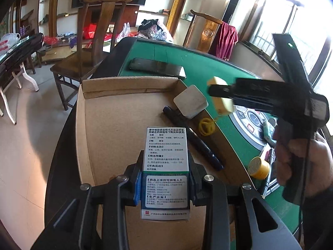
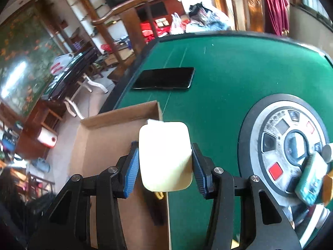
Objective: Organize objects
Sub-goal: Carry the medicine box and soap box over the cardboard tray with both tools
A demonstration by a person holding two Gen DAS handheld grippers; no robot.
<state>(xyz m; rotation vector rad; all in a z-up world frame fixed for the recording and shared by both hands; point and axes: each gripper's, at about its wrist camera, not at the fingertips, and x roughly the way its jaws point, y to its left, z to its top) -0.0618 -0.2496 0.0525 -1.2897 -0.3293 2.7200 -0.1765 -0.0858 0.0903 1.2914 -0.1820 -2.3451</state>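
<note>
Left wrist view: the left hand-held gripper [image 1: 165,184] pinches a glossy printed carton [image 1: 165,166] over a matte cardboard tray [image 1: 100,112]; the right hand-held gripper [image 2: 165,166] pinches a smooth rounded cream block [image 2: 165,156].

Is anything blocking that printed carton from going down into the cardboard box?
Nothing visible does. The printed carton, held in the left gripper, hangs over bare floor of the cardboard box; the black pen lies off to its right.
</note>
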